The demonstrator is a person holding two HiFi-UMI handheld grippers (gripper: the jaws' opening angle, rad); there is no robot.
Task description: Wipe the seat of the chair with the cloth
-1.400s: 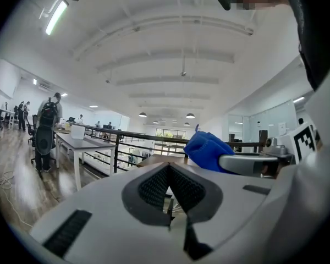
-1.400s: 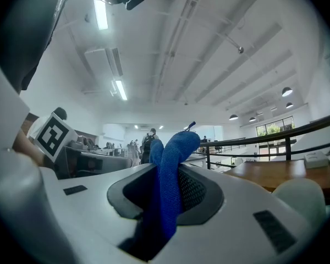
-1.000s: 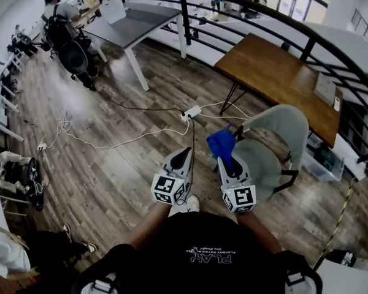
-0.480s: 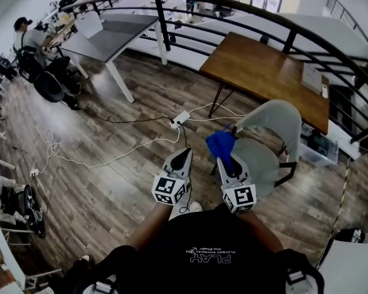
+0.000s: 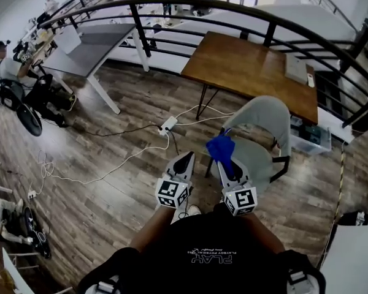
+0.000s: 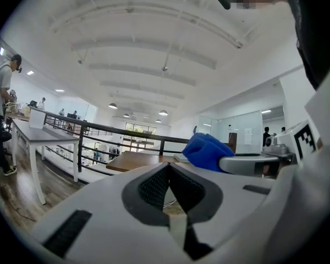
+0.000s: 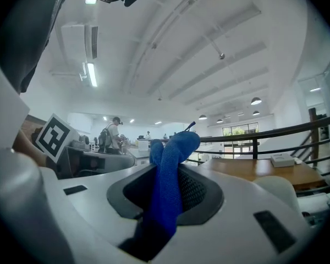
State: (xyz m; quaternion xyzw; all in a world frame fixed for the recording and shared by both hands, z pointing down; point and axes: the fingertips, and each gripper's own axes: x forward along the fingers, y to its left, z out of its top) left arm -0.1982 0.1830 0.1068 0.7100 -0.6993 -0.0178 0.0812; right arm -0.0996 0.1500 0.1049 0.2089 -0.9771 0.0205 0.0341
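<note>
The wooden floor [image 5: 98, 192] carries a white power strip [image 5: 167, 126] with a loose cable [image 5: 129, 159], the grey chair [image 5: 260, 133] at right, and a brown table [image 5: 251, 66] beyond.

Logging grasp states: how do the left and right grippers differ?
The left gripper is shut and empty; the right gripper is shut on a blue fabric cloth. The right gripper is nearer the grey chair than the left gripper. Both point forward, side by side.

The cloth [image 5: 221, 147] is bright blue and bunched, pinched upright between the jaws of the right gripper [image 5: 226, 160]; its folded top sticks out past them. The chair [image 5: 262, 155] is a pale grey shell on dark legs; it stands upright near the cloth.
</note>
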